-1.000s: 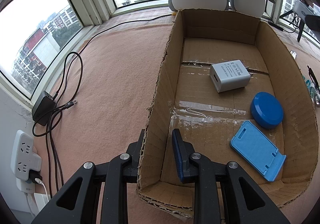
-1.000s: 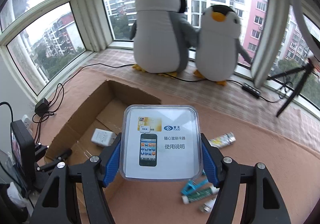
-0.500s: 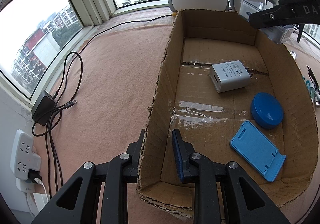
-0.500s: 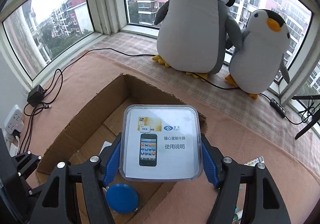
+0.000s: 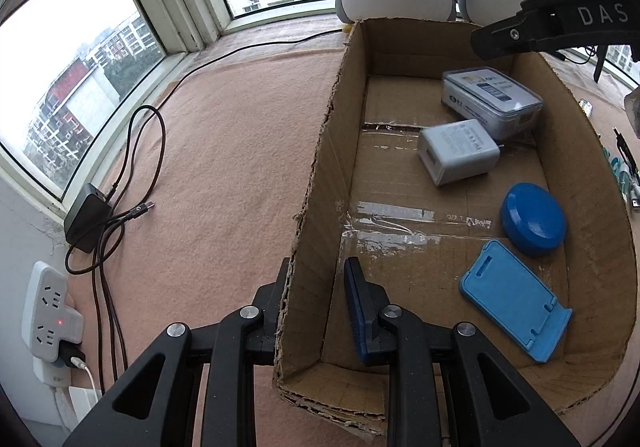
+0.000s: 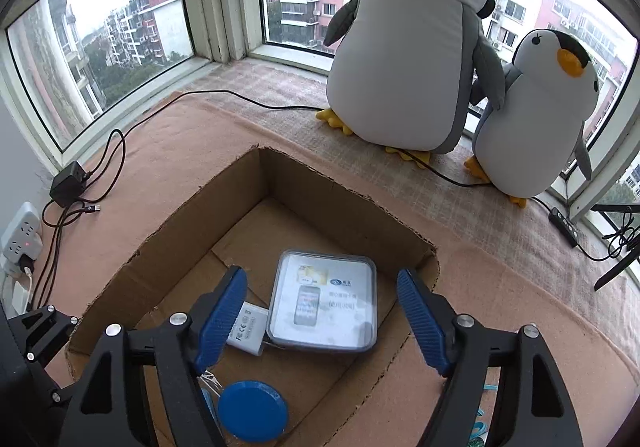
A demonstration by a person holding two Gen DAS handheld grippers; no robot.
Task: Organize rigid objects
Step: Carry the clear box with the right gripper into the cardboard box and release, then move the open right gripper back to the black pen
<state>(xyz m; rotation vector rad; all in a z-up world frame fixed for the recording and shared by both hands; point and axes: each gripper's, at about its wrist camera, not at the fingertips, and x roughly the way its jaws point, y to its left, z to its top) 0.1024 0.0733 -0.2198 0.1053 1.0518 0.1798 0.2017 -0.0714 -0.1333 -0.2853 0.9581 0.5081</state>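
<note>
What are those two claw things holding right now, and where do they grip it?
The left gripper is clamped on the cardboard box's near side wall. The right gripper, jaws just opened, holds nothing; the clear plastic case lies loose in the box.

Two grey-and-white plush penguins point(image 6: 404, 47) stand on the sill. Black power adapter point(image 5: 86, 217) with coiled cable lies on pink carpet point(image 5: 224, 151); white power strip point(image 5: 46, 311) by the wall.
</note>
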